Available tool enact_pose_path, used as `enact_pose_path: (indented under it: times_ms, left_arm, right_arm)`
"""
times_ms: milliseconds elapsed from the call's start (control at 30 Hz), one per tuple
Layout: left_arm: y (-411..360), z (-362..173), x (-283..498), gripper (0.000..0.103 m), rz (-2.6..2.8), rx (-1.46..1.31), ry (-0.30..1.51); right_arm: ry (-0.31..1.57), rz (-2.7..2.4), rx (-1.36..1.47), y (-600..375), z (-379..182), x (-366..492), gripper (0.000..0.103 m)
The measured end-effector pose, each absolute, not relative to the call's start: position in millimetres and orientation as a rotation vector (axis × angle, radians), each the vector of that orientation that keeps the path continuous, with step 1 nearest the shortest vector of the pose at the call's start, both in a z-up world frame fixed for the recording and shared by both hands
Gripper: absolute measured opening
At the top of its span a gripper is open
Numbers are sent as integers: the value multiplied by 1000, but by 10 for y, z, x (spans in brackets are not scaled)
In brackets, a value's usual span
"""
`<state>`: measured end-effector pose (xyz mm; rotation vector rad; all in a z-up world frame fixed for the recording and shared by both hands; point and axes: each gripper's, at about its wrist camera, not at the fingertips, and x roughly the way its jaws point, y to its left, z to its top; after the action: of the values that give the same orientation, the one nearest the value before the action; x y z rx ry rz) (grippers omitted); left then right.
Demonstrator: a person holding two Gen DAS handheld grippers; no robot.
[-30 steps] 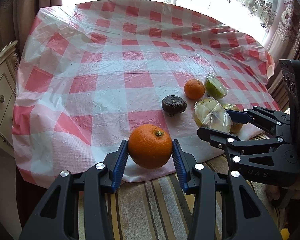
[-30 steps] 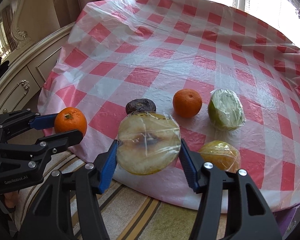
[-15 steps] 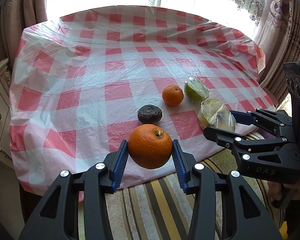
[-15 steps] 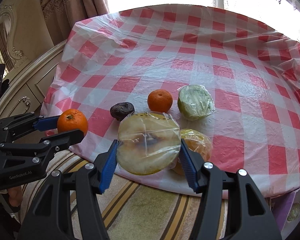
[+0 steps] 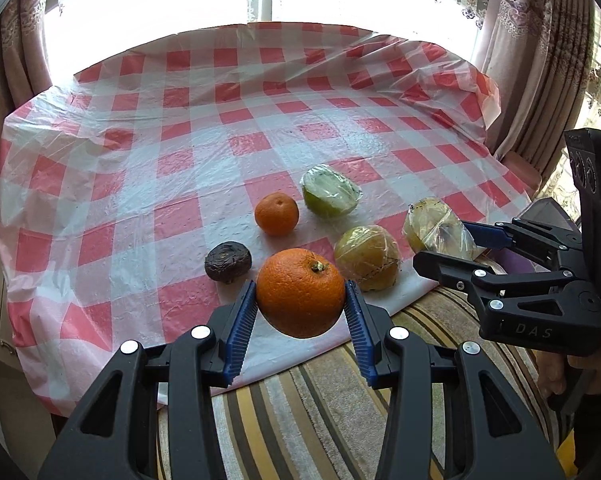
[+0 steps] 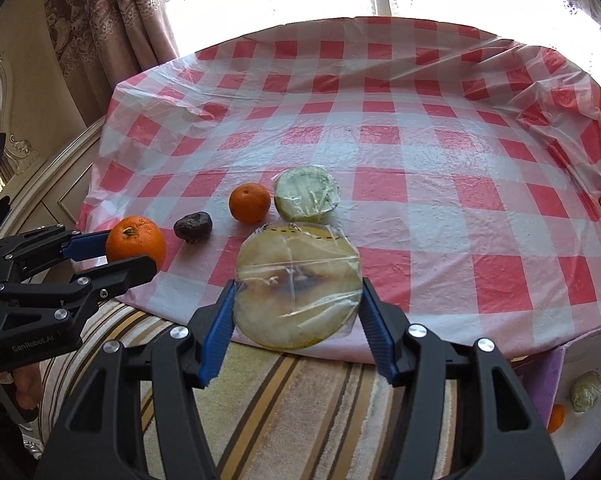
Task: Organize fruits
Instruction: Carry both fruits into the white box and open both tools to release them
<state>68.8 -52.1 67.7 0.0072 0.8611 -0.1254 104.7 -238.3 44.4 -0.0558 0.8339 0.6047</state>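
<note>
My left gripper (image 5: 300, 304) is shut on a large orange (image 5: 300, 292), held in the air over the table's near edge. My right gripper (image 6: 298, 300) is shut on a film-wrapped yellow fruit half (image 6: 298, 288), also just off the edge. Each wrist view shows the other gripper: the right gripper (image 5: 448, 248) with its wrapped half (image 5: 436, 232), the left gripper (image 6: 112, 252) with the orange (image 6: 136, 242). On the checked cloth lie a small mandarin (image 5: 276, 213), a wrapped green half (image 5: 330, 196), a dark wrinkled fruit (image 5: 227, 261) and a wrapped yellow fruit (image 5: 367, 258).
The red-and-white checked tablecloth (image 5: 180, 160) covers the whole table and hangs over its edge. A striped rug (image 5: 320, 420) lies below. A cream cabinet (image 6: 40, 184) stands left of the table. At the lower right a purple-edged box (image 6: 556, 364) holds a wrapped fruit (image 6: 588, 392).
Both grippers have slid sideways along the table's near edge and rolled a little, each keeping its fruit. The fruits on the cloth now sit nearer the middle of the left view.
</note>
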Motion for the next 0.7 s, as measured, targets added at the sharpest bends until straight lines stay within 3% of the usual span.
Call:
enact_pose_path:
  times_ms: [700]
  left_arm:
    - [-1986,658,974,43,-367,203,871]
  right_arm:
    - [818,264,160,-4434,325,1156,59]
